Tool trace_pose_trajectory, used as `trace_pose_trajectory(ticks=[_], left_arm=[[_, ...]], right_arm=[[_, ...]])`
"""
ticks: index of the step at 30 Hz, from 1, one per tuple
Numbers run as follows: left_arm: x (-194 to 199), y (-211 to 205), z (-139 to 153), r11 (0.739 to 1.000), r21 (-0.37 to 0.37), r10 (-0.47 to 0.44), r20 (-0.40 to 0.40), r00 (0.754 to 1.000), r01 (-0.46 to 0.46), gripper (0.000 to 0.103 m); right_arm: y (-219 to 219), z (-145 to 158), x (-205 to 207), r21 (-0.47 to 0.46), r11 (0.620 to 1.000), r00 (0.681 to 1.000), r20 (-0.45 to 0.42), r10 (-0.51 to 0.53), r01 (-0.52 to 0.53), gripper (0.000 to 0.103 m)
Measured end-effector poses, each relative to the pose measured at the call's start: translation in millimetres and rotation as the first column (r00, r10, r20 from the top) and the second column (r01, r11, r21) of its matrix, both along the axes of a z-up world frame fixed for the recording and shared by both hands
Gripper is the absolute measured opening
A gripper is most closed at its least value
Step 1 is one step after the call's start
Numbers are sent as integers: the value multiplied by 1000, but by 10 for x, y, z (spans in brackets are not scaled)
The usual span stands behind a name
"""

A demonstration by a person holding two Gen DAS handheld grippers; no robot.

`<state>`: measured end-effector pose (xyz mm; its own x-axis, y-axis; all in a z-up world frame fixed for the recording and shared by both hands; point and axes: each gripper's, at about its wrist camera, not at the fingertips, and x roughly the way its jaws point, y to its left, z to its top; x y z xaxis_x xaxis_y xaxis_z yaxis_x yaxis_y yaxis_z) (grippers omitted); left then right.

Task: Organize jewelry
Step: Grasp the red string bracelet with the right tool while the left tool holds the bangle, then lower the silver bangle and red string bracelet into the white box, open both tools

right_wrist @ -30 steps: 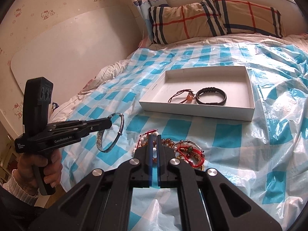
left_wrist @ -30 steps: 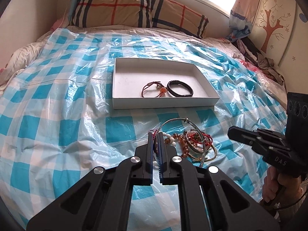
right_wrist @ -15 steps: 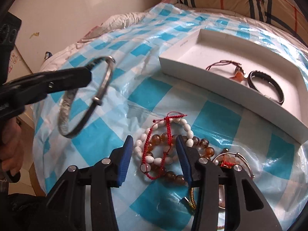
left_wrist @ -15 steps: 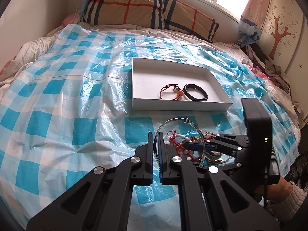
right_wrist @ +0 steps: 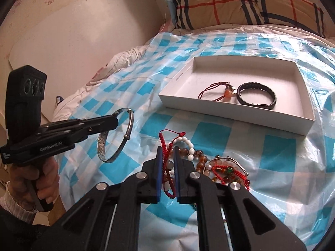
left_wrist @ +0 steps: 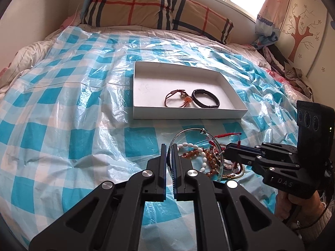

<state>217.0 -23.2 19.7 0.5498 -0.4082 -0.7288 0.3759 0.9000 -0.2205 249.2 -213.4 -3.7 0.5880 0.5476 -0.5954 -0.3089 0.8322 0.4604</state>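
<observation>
My left gripper (left_wrist: 169, 148) is shut on a silver bangle (left_wrist: 189, 130), held above the bed; it also shows in the right wrist view (right_wrist: 117, 138). My right gripper (right_wrist: 167, 152) is shut on a red cord bracelet (right_wrist: 165, 144) at the pile of bead bracelets (right_wrist: 209, 163); the pile also shows in the left wrist view (left_wrist: 201, 154). A white box (left_wrist: 188, 110) lies beyond on the blue checked sheet. It holds a red cord bracelet with an orange bead (left_wrist: 178, 98) and a black braided bracelet (left_wrist: 206, 98).
A plaid pillow (left_wrist: 155, 10) lies at the head of the bed under a window. Clothes (left_wrist: 293, 71) are heaped at the right edge. A white wall panel (right_wrist: 73, 31) stands left of the bed.
My right gripper has closed on the red cord bracelet in the pile and lifted slightly. My left gripper has kept hold of the silver bangle and shifted a little.
</observation>
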Motion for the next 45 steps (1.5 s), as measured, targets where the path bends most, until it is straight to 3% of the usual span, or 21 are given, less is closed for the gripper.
trace_pose_trajectory(ticks=[8, 20, 30, 45], left_arm=[[22, -139, 38, 1000, 2, -18, 12, 1000, 18, 4], [173, -424, 84, 998, 24, -53, 50, 997, 52, 4], [485, -626, 38, 998, 17, -59, 61, 996, 58, 4], [1101, -876, -78, 1000, -14, 1, 59, 998, 0, 4]], right_arm=[[-288, 166, -79, 2, 997, 995, 50, -81, 81, 11], [-396, 212, 71, -35, 993, 990, 88, -107, 110, 11], [-514, 217, 422, -101, 983, 980, 145, -136, 151, 11], [-520, 150, 1000, -178, 970, 972, 195, -131, 167, 11]])
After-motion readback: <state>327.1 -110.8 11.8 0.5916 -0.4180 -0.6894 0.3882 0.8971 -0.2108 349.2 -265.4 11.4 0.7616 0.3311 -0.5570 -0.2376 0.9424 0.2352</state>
